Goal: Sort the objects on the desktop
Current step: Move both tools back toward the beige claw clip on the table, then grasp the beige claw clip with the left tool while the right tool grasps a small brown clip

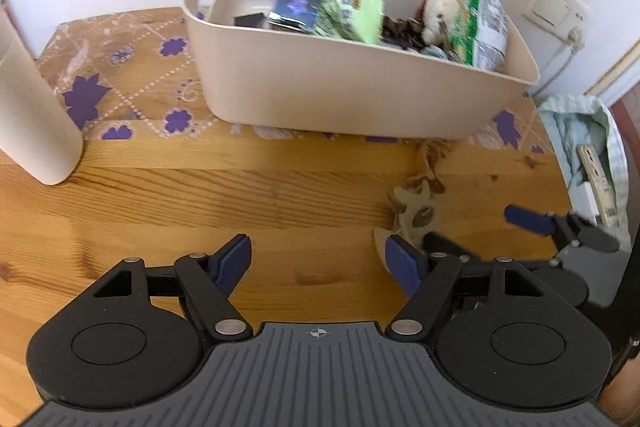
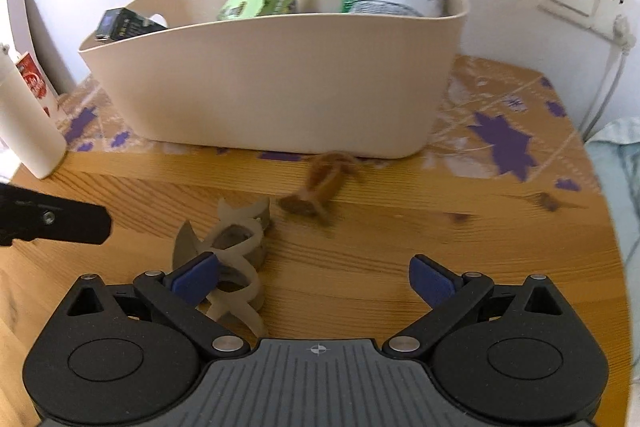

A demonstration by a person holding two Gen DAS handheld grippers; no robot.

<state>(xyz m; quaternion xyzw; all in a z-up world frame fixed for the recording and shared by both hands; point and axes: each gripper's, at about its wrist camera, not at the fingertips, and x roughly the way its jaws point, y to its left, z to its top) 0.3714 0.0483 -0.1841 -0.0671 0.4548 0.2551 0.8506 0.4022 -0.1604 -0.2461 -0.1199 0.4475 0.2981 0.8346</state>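
table [image 1: 160, 195]: grained wood, satin | bin [image 1: 340, 83]: smooth matt plastic

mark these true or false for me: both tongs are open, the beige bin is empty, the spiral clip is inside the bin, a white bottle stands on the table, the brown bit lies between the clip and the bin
1. Both tongs are open. True: the left tongs and the right tongs both stand wide with nothing gripped.
2. The beige bin is empty. False: it holds packets, a small box and a plush toy.
3. The spiral clip is inside the bin. False: it lies on the wooden table, in front of the bin.
4. A white bottle stands on the table. True: it is upright, left of the bin.
5. The brown bit lies between the clip and the bin. True.
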